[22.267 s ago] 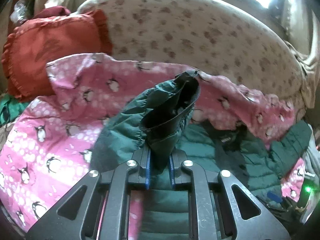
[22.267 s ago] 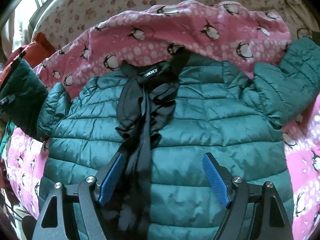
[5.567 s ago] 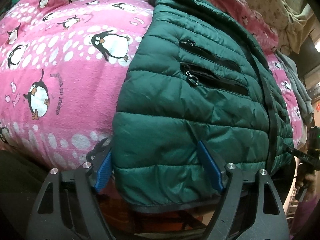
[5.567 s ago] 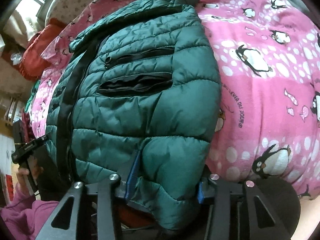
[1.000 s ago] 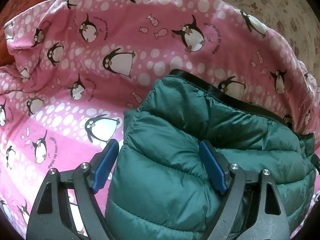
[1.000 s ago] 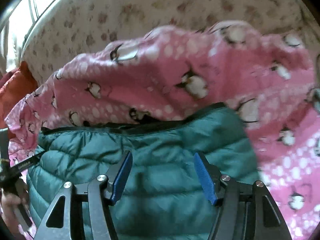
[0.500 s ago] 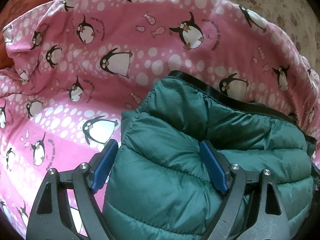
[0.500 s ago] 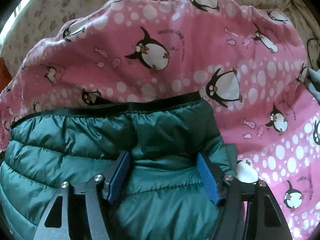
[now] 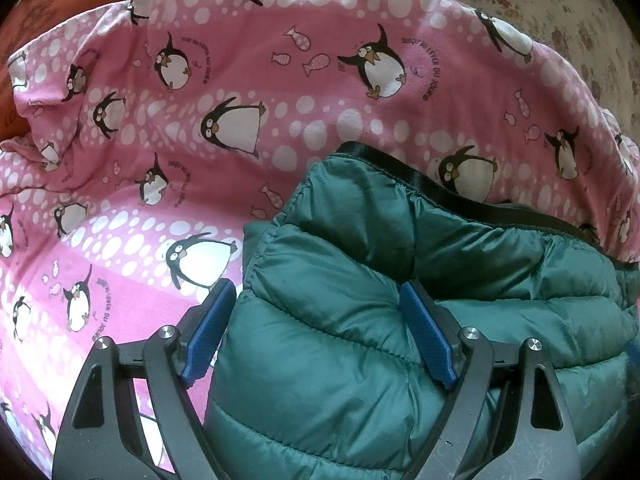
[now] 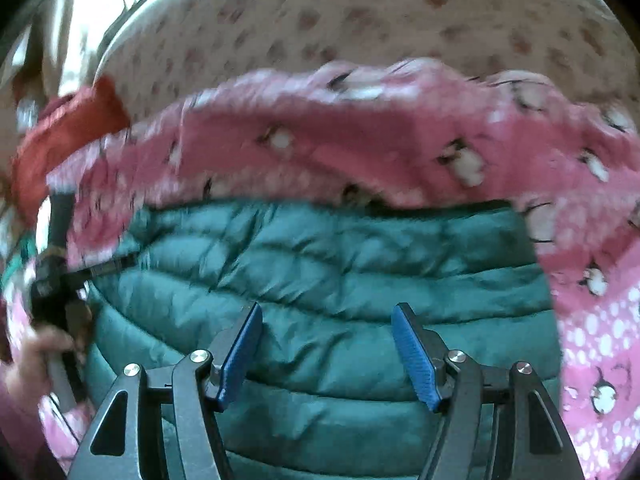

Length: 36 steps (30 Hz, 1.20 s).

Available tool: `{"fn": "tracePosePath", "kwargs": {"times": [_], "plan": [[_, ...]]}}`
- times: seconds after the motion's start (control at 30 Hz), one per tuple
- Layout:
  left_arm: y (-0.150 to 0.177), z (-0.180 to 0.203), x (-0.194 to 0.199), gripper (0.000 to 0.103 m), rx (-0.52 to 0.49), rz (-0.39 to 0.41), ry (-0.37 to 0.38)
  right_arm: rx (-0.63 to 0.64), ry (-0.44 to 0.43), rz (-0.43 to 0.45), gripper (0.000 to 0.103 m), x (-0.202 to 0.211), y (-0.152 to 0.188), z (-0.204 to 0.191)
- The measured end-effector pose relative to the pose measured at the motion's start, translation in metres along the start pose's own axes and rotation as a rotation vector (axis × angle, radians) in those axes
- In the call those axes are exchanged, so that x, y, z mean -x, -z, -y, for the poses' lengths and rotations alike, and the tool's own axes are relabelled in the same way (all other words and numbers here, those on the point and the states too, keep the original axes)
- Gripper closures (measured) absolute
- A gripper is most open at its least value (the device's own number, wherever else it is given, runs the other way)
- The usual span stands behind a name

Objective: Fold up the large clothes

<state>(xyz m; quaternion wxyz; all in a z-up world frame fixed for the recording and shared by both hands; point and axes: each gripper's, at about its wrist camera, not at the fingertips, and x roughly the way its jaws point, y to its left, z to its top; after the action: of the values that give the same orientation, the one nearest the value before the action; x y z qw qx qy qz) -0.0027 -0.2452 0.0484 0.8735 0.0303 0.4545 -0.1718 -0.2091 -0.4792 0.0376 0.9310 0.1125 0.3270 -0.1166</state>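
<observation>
A dark green quilted puffer jacket (image 9: pixel 360 340) lies folded in a thick bundle on a pink penguin-print blanket (image 9: pixel 200 100). Its black-trimmed hem edge (image 9: pixel 420 178) faces away from me. My left gripper (image 9: pixel 316 328) is open, its blue pads either side of the bundle's left corner, just above it. In the right wrist view, which is motion-blurred, the jacket (image 10: pixel 340 264) fills the middle. My right gripper (image 10: pixel 326 344) is open and empty above the jacket's top layer. The left hand and its gripper (image 10: pixel 60 276) show at the left edge.
The blanket (image 10: pixel 360 140) covers a sofa with a beige floral backrest (image 10: pixel 360 12). A red cushion (image 10: pixel 68 120) sits at the back left. Bright window light shows at the upper left of the right wrist view.
My right gripper has pulled back and swung, so more of the jacket and the sofa back show, with blur. My left gripper has barely moved. Both stay open.
</observation>
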Motion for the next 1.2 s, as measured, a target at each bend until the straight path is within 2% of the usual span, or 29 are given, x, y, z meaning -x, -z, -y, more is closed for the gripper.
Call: {"fn": "tracePosePath", "kwargs": {"times": [0.07, 0.2, 0.3, 0.4, 0.57, 0.63, 0.73, 0.83, 0.93, 1.0, 1.2], "plan": [[0.001, -0.001, 0.0, 0.017, 0.003, 0.002, 0.002, 0.014, 0.031, -0.017, 0.037, -0.021, 0.006, -0.007], [0.002, -0.001, -0.001, 0.014, 0.002, 0.009, -0.01, -0.046, 0.006, -0.02, 0.037, -0.031, 0.009, 0.005], [0.002, -0.001, -0.002, 0.014, 0.003, 0.011, -0.012, -0.052, 0.005, -0.036, 0.037, -0.016, 0.006, 0.006], [0.002, -0.001, -0.002, 0.014, 0.006, 0.011, -0.009, -0.05, 0.001, 0.023, 0.037, 0.019, 0.007, 0.008], [0.002, -0.002, -0.001, 0.014, 0.012, 0.009, -0.013, -0.033, 0.11, 0.081, 0.037, 0.053, 0.023, 0.027], [0.003, -0.001, -0.001, 0.014, 0.011, 0.012, -0.015, -0.055, 0.14, 0.078, 0.037, 0.055, 0.033, 0.041], [0.003, 0.0, 0.0, 0.014, 0.009, 0.02, -0.021, -0.118, 0.157, 0.018, 0.037, 0.042, 0.052, 0.059], [0.005, 0.0, 0.003, 0.014, 0.011, 0.03, -0.026, -0.128, 0.162, 0.032, 0.036, 0.033, 0.063, 0.061], [0.006, 0.0, 0.009, 0.014, 0.015, 0.03, -0.032, -0.118, 0.187, 0.013, 0.035, 0.033, 0.06, 0.056], [0.006, -0.001, 0.018, 0.014, 0.008, 0.032, -0.03, -0.12, 0.191, 0.001, 0.035, 0.041, 0.056, 0.056], [0.011, -0.011, 0.051, 0.014, 0.019, 0.041, 0.039, -0.123, 0.164, 0.052, 0.036, 0.077, 0.054, 0.049]]}}
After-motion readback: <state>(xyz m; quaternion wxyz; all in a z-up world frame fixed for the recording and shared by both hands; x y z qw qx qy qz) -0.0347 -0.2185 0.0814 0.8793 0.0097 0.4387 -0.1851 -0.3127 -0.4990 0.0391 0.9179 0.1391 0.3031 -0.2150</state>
